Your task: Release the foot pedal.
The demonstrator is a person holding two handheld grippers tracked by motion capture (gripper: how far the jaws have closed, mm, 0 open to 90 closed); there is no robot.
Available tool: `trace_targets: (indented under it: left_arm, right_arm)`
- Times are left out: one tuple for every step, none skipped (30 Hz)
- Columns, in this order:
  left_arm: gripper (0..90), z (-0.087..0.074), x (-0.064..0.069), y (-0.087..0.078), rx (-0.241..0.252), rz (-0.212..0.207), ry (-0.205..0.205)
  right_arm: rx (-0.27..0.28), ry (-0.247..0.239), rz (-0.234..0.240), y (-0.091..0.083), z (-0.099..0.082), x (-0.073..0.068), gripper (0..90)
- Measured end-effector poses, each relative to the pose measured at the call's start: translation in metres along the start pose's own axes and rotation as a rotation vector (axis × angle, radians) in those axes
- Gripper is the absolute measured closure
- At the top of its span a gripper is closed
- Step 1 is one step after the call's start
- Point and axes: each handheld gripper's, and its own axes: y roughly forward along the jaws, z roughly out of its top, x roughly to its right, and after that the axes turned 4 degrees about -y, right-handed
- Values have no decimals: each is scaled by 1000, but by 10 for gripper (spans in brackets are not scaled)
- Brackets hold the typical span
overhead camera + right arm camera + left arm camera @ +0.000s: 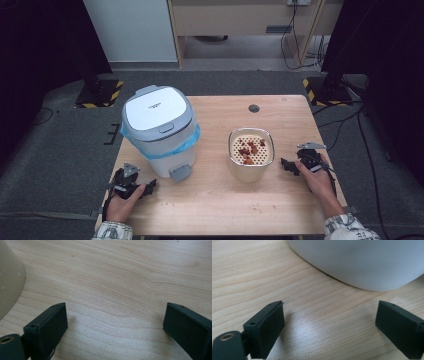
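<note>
left gripper (148, 187) open beside bin (157, 129); right gripper (286, 164) open near container (251, 152)

Wooden counter (210, 200) sits on grey carpet (60, 165); black cables (300, 45) trail behind; yellow-black striped stand bases (100, 94) flank the far corners.

Bin (362, 262) cropped by frame edge

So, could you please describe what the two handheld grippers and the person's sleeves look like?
Both are black. The left gripper and the right gripper each carry a grey three-cornered plate on top. Their fingers are blocky, flat-faced pads with small holes along the edges. The sleeves are pale with a dark pattern.
</note>
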Motion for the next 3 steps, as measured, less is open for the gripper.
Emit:
trace_targets:
  left_arm:
    - [64, 0, 0, 0, 2, 0, -1]
    - [62, 0, 0, 0, 2, 0, -1]
    - [61, 0, 0, 0, 2, 0, -1]
  right_arm:
    - [-4, -5, 1, 0, 0, -1, 55]
    - [-8, -9, 1, 0, 0, -1, 51]
    - [-10, -10, 1, 1, 0, -1, 50]
